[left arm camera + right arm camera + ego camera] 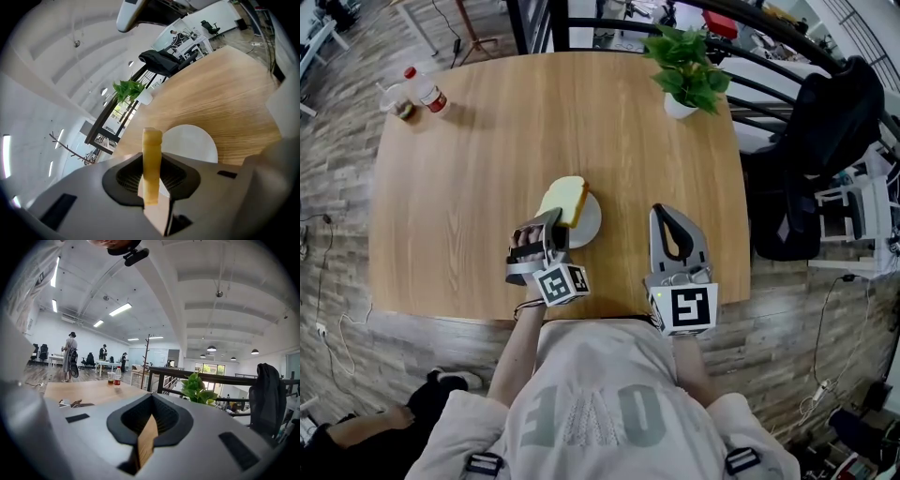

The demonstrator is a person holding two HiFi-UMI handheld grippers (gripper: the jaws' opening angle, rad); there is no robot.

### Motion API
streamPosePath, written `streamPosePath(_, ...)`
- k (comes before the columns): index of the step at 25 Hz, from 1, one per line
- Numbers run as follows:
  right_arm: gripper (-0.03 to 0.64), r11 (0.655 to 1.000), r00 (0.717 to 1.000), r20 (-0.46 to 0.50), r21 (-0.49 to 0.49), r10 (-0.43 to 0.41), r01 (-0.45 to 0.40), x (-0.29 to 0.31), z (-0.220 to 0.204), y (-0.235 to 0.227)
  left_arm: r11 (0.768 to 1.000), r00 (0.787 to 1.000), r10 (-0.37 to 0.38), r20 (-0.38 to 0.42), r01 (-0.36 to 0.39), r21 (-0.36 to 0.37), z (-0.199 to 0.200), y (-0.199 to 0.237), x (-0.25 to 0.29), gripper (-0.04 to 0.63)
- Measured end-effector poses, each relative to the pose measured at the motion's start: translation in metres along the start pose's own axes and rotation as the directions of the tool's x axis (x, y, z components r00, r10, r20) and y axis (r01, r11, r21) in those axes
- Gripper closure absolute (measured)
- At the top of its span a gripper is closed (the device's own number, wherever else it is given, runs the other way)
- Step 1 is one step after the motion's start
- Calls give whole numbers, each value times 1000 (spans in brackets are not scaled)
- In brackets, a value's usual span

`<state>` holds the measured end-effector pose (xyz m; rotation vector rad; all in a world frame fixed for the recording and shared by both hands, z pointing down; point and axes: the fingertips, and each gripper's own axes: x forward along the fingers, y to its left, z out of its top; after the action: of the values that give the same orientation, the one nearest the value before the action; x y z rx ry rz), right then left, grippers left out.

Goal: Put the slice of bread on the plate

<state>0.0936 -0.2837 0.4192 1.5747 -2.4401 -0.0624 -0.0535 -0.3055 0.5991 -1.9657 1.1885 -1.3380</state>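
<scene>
A pale yellow slice of bread [565,199] stands on edge between the jaws of my left gripper [546,228], which is shut on it. The slice hangs tilted over the near left rim of the small white plate [591,225] on the wooden table [487,169]. In the left gripper view the bread [152,159] rises edge-on from the left gripper [151,174], with the plate [194,140] just beyond it. My right gripper [667,214] hovers to the right of the plate with its jaws shut and nothing held. In its own view the right gripper [146,437] shows only a thin slit.
A potted green plant [689,70] stands at the far right of the table. A bottle [427,91] and a cup [397,99] sit at the far left corner. A chair draped with a black jacket [825,141] is beside the table's right edge.
</scene>
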Motion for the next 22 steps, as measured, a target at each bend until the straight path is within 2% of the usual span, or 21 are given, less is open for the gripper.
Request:
streamPosePath(4, 598, 1000, 1000, -12, 17, 11, -11, -1, -6, 4, 999, 998, -54, -11, 54, 7, 1, -7, -1, 503)
streamPosePath(7, 598, 1000, 1000, -21, 29, 11, -10, -1, -9, 6, 993, 993, -121, -11, 121, 3, 3, -18, 3, 501)
streamPosePath(12, 598, 999, 1000, -23, 36, 21, -20, -4, -8, 10, 967, 970, -241, -2, 240, -87, 8, -34, 0, 428)
streamPosePath(15, 598, 999, 1000, -16, 28, 19, -18, -5, -6, 10, 933, 952, -304, 28, 304, -191, 11, -38, -2, 363)
streamPosePath(18, 598, 999, 1000, -9, 31, 22, -21, -5, -2, 10, 882, 931, -355, 84, 363, -301, 17, -36, -9, 298)
streamPosePath(20, 598, 999, 1000, -5, 24, 28, -27, -5, -1, 10, 855, 923, -365, 120, 384, -349, 22, -30, -16, 278)
streamPosePath(22, 598, 999, 999, 3, 15, 34, -34, -3, 1, 10, 835, 924, -351, 153, 382, -396, 27, -18, -22, 264)
